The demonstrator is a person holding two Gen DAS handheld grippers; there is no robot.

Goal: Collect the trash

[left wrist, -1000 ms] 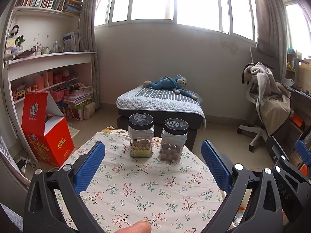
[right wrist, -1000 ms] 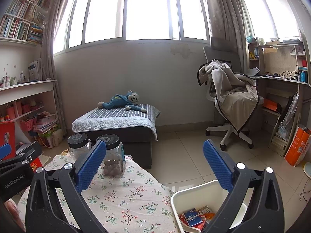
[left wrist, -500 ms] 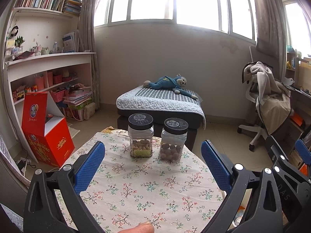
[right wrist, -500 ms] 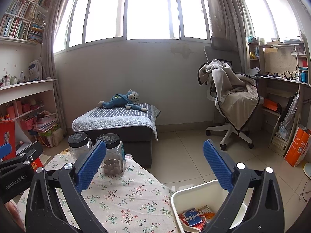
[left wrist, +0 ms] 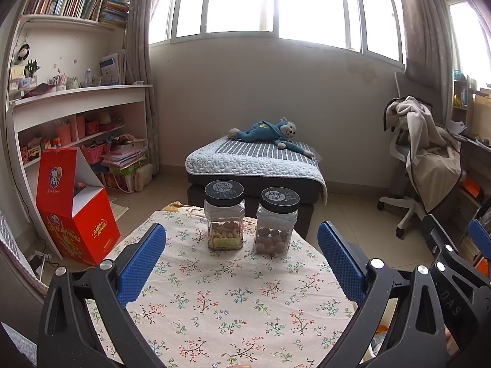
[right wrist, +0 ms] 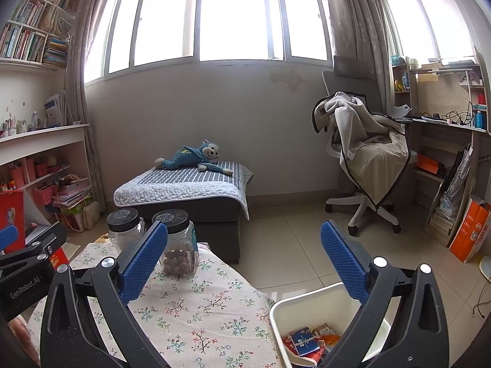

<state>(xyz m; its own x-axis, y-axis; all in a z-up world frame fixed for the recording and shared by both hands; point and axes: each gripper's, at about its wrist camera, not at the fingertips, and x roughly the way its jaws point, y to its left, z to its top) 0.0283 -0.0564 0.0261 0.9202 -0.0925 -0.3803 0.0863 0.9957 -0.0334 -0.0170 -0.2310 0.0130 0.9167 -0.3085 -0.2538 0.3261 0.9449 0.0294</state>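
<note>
My left gripper [left wrist: 241, 260] is open above a table with a floral cloth [left wrist: 221, 300], nothing between its blue pads. My right gripper [right wrist: 244, 260] is open too, held over the table's right edge and a white bin [right wrist: 310, 297] on the floor beside it. Wrappers and small packets [right wrist: 307, 342] lie in the bin. The cloth shows no loose trash in either view. The right gripper's side [left wrist: 454, 273] appears at the right of the left wrist view; the left gripper's body [right wrist: 27, 263] shows at the left of the right wrist view.
Two black-lidded clear jars, one of nuts [left wrist: 225, 219] and one of round snacks [left wrist: 277, 225], stand at the table's far edge. Behind are a low bed with a blue plush monkey [left wrist: 267, 132], a red carton [left wrist: 73, 211] at left, and a draped office chair [right wrist: 365, 159] at right.
None of the objects moved; both grippers stay open and nearly still. A fingertip seen at the bottom edge of the left wrist view has almost dropped out of sight.
</note>
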